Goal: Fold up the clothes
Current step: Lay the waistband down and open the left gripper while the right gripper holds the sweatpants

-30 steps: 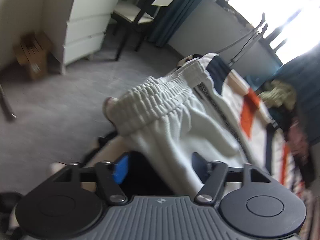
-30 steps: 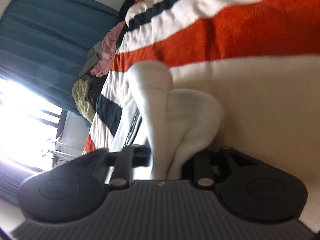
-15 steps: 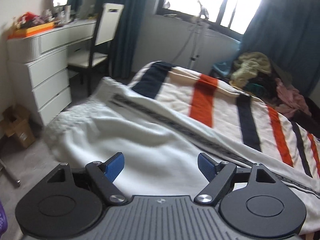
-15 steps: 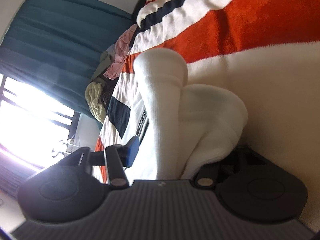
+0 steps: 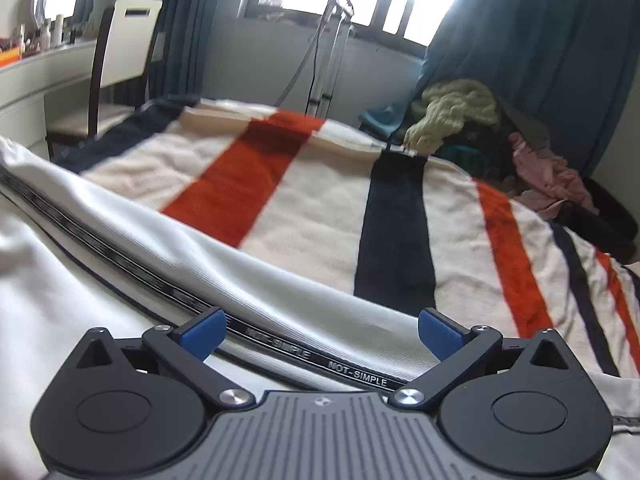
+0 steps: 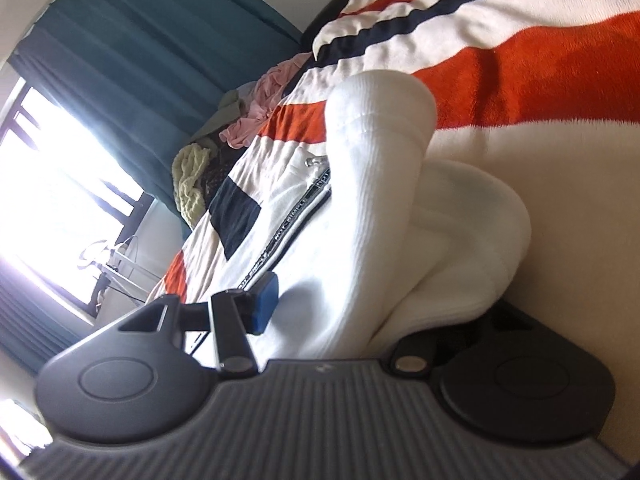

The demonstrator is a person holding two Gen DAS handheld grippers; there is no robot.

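Observation:
White track pants (image 5: 120, 280) with a black "NOT-SIMPLE" side stripe (image 5: 280, 350) lie spread on the striped bed blanket (image 5: 320, 200). My left gripper (image 5: 320, 330) is open and empty just above the pants, its blue pads either side of the stripe. In the right wrist view the ribbed leg cuffs (image 6: 384, 152) of the pants (image 6: 320, 280) bunch up between the jaws of my right gripper (image 6: 372, 300). The jaws stand wide open; one blue pad (image 6: 266, 296) shows, the other is hidden under the cloth.
A pile of clothes (image 5: 480, 120) lies at the far right of the bed, seen also in the right wrist view (image 6: 224, 152). A chair (image 5: 116, 60) and white dresser (image 5: 24, 76) stand left. Curtains (image 5: 560, 40) and a window are behind.
My left gripper let go of the waistband, opened and swung over the pants now lying flat. My right gripper opened from shut on the leg cuffs; the cuffs stay between its jaws.

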